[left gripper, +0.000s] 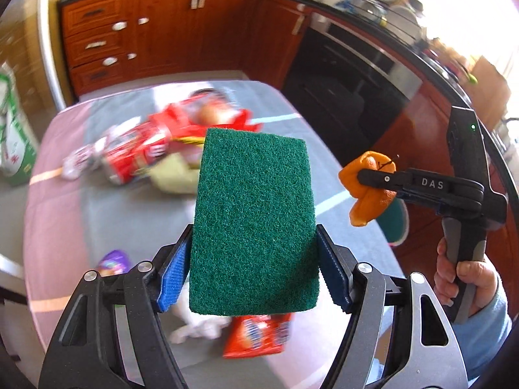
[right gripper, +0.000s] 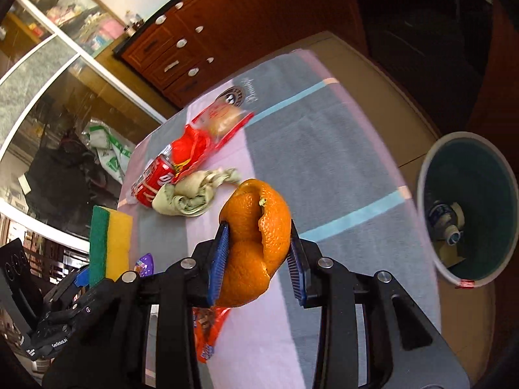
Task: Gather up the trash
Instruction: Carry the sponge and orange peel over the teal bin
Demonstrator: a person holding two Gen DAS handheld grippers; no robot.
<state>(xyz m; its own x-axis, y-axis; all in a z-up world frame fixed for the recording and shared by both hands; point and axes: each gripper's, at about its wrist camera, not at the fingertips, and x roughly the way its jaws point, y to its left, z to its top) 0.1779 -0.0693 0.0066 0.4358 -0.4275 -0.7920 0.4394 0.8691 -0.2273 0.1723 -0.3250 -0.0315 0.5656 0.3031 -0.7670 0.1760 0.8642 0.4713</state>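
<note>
My left gripper (left gripper: 254, 240) is shut on a sponge (left gripper: 253, 220), green scouring face towards the camera; its yellow side (right gripper: 118, 243) shows in the right wrist view. My right gripper (right gripper: 258, 230) is shut on a curled orange peel (right gripper: 256, 243), held in the air above the table. In the left wrist view the right gripper (left gripper: 373, 176) with the peel (left gripper: 366, 204) is off to the right, in a person's hand (left gripper: 467, 278). A round bin (right gripper: 421, 178) stands on the floor to the right of the table, with a bottle (right gripper: 444, 220) inside.
On the striped table cloth (right gripper: 324, 149) lie a red can (right gripper: 152, 181), a red wrapper (right gripper: 207, 136), a crumpled greenish cloth (right gripper: 194, 191), a red snack packet (right gripper: 207, 334), a purple wrapper (right gripper: 146, 264) and a white tissue (left gripper: 198, 324). Wooden cabinets (left gripper: 162, 32) and an oven (left gripper: 350, 81) stand behind.
</note>
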